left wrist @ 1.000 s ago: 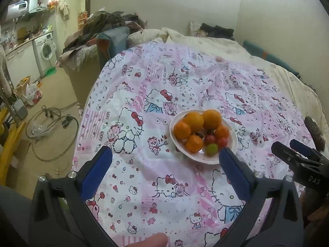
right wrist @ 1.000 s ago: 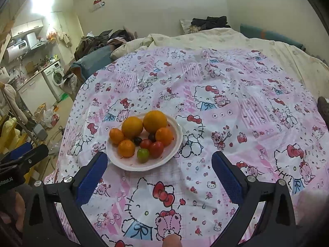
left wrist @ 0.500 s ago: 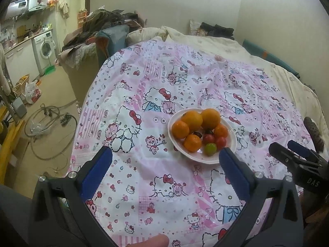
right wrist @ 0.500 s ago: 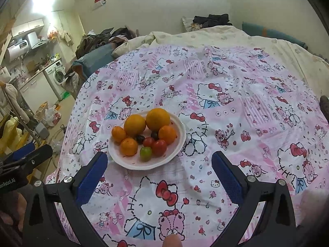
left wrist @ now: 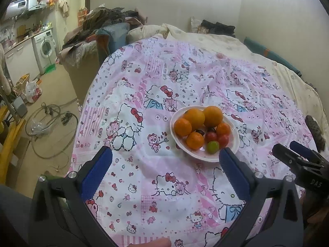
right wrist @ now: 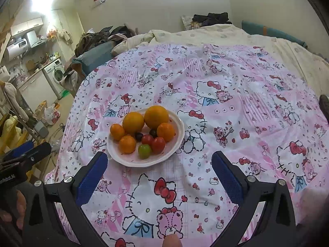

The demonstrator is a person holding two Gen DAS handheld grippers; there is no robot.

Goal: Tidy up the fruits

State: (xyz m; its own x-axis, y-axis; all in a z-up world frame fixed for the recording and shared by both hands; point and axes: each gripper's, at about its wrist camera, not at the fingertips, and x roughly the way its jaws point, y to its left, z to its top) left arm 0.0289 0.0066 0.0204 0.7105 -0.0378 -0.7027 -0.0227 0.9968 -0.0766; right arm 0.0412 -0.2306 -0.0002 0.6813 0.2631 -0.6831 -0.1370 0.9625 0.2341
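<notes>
Round table (left wrist: 144, 185) under a glossy pink-and-white cartoon-cat cloth (right wrist: 236, 103), wrinkled toward the far side. Behind it, a bed with a cream quilt (right wrist: 216, 35); dark clothes heaped at the wall (right wrist: 211, 17). To the left, bare tan floor (left wrist: 55, 88) with coiled hose and cable (left wrist: 49, 121), a plastic bag (left wrist: 33, 90), a washing machine (left wrist: 45, 47) under a counter, and a pile of clothes (left wrist: 102, 18) on a box near the table edge.

White plate (right wrist: 176, 142) near the middle of the cloth, slightly toward the near side. On it, heaped and touching: two large oranges (right wrist: 156, 116) at the back, three smaller mandarins (right wrist: 127, 144) around them, two red tomatoes (right wrist: 158, 144), one green tomato (right wrist: 144, 151) at the front, two dark small fruits (right wrist: 138, 136) in the centre.

Left gripper (left wrist: 164, 160) above the near cloth, jaws spread wide, nothing between them; right blue pad just beside the plate's front rim. Right gripper (right wrist: 159, 164) likewise wide apart and empty, plate just ahead of its left pad.

Open cloth on every side of the plate, widest to the right and far side. Left table edge dropping straight to the floor; near edge under the grippers. Each gripper visible at the side of the other's view, well apart.
</notes>
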